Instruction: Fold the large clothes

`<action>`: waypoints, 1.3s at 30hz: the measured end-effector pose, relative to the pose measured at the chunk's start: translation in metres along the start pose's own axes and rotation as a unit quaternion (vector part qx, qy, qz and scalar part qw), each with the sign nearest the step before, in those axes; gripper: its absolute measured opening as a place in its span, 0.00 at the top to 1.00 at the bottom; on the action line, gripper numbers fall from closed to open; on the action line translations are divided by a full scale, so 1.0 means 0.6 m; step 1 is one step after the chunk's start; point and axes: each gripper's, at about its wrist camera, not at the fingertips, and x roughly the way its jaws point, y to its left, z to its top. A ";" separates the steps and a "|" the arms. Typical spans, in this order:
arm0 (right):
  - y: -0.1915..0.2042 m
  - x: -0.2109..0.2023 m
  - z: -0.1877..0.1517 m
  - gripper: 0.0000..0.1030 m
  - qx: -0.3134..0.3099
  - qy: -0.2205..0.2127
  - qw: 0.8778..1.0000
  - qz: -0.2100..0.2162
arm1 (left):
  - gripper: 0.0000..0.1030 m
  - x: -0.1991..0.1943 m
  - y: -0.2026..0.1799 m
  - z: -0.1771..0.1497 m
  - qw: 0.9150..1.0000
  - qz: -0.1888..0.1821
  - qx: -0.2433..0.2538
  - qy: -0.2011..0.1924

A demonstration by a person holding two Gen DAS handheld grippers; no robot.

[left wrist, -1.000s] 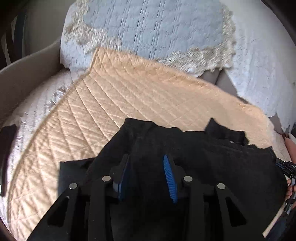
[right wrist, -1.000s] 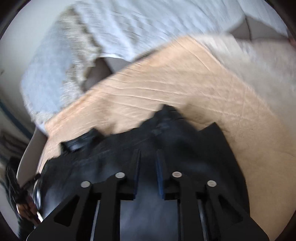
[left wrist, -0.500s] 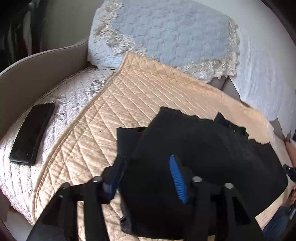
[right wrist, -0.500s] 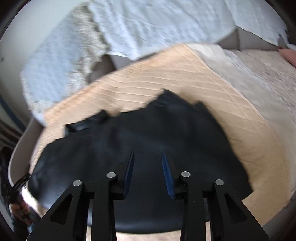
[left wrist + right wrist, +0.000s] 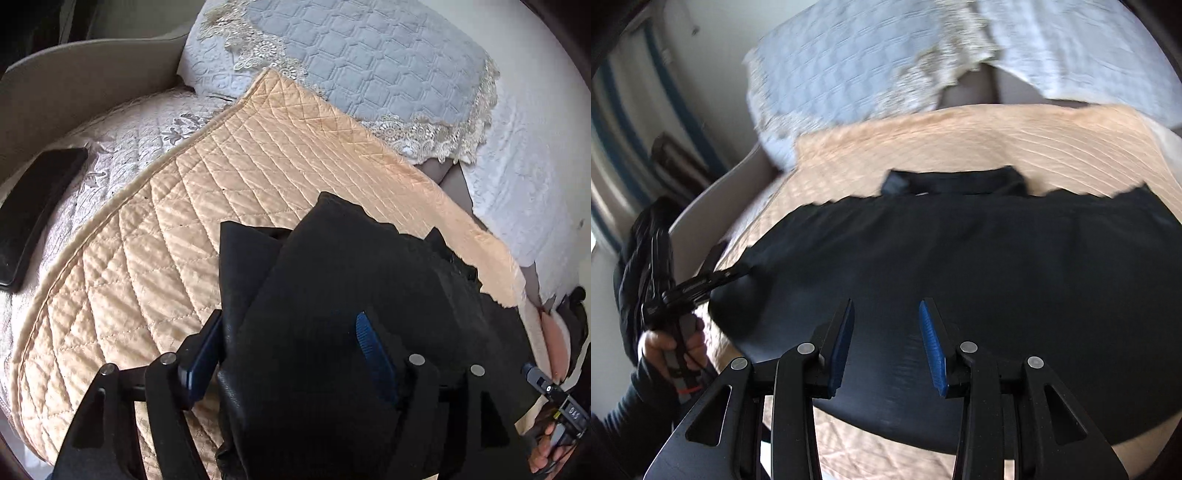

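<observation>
A black garment (image 5: 351, 288) lies folded on the peach quilted cover (image 5: 155, 236). My left gripper (image 5: 286, 350) is at the garment's left edge. Its jaws are opening, and the folded edge lies loose between the blue pads (image 5: 369, 350). In the right wrist view the garment (image 5: 979, 266) spreads wide across the cover (image 5: 960, 140), collar at the far side. My right gripper (image 5: 886, 343) hovers over its near part. These jaws are opening too, with only flat cloth below them and nothing pinched. The left gripper (image 5: 701, 284) shows there at the left, held by a hand.
A dark phone (image 5: 33, 218) lies on the pale patterned cover at the far left. A grey-blue lace-edged cushion cover (image 5: 369, 66) and a white throw (image 5: 524, 166) stand behind. The beige sofa arm (image 5: 92, 74) rises at the left. A hand (image 5: 543, 450) holds the right tool.
Both grippers have opened and let go of the black cloth. The left one slid left to the garment's edge. The right one swung sideways, and the garment now lies flat and wide.
</observation>
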 end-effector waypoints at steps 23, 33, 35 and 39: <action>-0.070 -0.055 -0.045 0.63 0.056 -0.012 0.998 -0.033 | 0.87 -0.080 -0.059 0.026 0.999 -0.051 0.007 -0.011; -0.120 -0.105 -0.057 0.63 0.088 -0.042 0.995 -0.035 | 0.89 -0.087 -0.296 0.018 0.975 -0.196 0.101 0.002; -0.130 -0.113 -0.063 0.63 0.095 -0.043 0.994 -0.035 | 0.89 -0.049 -0.328 -0.002 0.971 -0.210 0.112 0.031; -0.148 -0.122 -0.076 0.63 0.117 -0.042 0.992 -0.027 | 0.89 0.054 -0.369 -0.065 0.962 -0.215 0.129 0.109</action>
